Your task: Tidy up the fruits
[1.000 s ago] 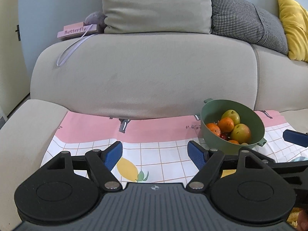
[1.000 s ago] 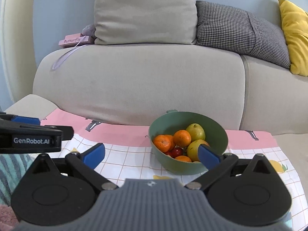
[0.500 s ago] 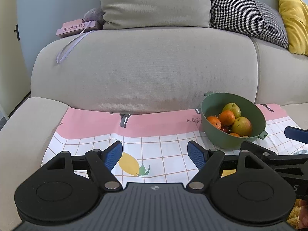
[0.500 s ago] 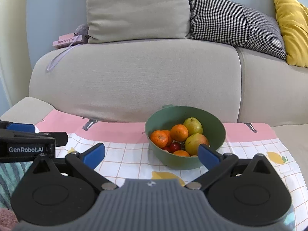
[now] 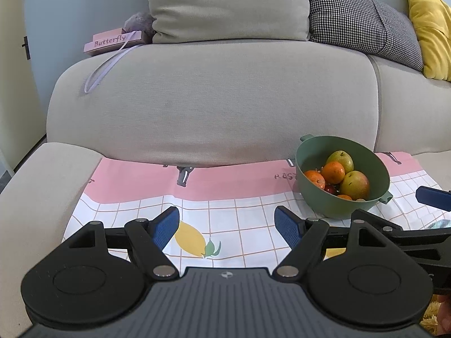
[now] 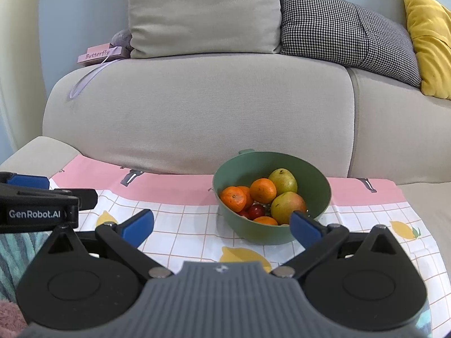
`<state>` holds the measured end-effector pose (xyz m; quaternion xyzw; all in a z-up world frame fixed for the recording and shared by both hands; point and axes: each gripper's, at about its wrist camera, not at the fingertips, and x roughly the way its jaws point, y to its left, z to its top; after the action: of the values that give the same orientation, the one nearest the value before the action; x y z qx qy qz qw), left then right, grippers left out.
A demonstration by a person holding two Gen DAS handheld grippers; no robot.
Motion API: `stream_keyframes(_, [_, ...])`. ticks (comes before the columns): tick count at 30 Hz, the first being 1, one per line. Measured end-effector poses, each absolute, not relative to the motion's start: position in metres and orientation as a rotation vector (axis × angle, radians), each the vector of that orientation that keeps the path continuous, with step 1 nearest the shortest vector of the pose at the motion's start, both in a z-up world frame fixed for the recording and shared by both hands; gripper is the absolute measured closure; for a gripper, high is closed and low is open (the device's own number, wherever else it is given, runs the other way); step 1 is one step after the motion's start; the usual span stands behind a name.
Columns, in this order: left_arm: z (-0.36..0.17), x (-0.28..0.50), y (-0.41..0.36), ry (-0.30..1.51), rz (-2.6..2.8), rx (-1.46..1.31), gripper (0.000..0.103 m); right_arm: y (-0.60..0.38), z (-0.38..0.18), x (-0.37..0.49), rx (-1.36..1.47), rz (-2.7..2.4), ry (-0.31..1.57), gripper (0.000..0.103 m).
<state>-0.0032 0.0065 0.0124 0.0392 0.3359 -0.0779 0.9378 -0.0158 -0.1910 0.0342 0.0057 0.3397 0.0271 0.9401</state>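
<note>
A green bowl (image 6: 318,180) stands on a pink and white checked cloth (image 6: 180,225) on the sofa seat. It holds several fruits: oranges (image 6: 262,190), two pears (image 6: 288,204) and small red fruits (image 6: 256,211). The bowl also shows at the right of the left wrist view (image 5: 375,169). My right gripper (image 6: 221,224) is open and empty, just in front of the bowl. My left gripper (image 5: 227,229) is open and empty over the cloth, left of the bowl.
The grey sofa back (image 5: 211,98) rises behind the cloth. On top lie a beige cushion (image 5: 225,5), a houndstooth cushion (image 5: 360,19), a yellow cushion (image 5: 428,28) and a pink "Butterfly" box (image 5: 112,42). The sofa arm (image 5: 33,197) bounds the left.
Both views have drawn back and tilted slightly, so the bowl sits lower and a little further off. Both grippers stay open.
</note>
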Motion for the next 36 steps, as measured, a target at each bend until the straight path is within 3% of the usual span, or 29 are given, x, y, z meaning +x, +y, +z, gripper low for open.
stream_keyframes(36, [0.0129,-0.0052,0.0066,0.685,-0.159,0.073,0.013,-0.1979,0.0305,-0.0143,0.004,0.065,0.707,0.004])
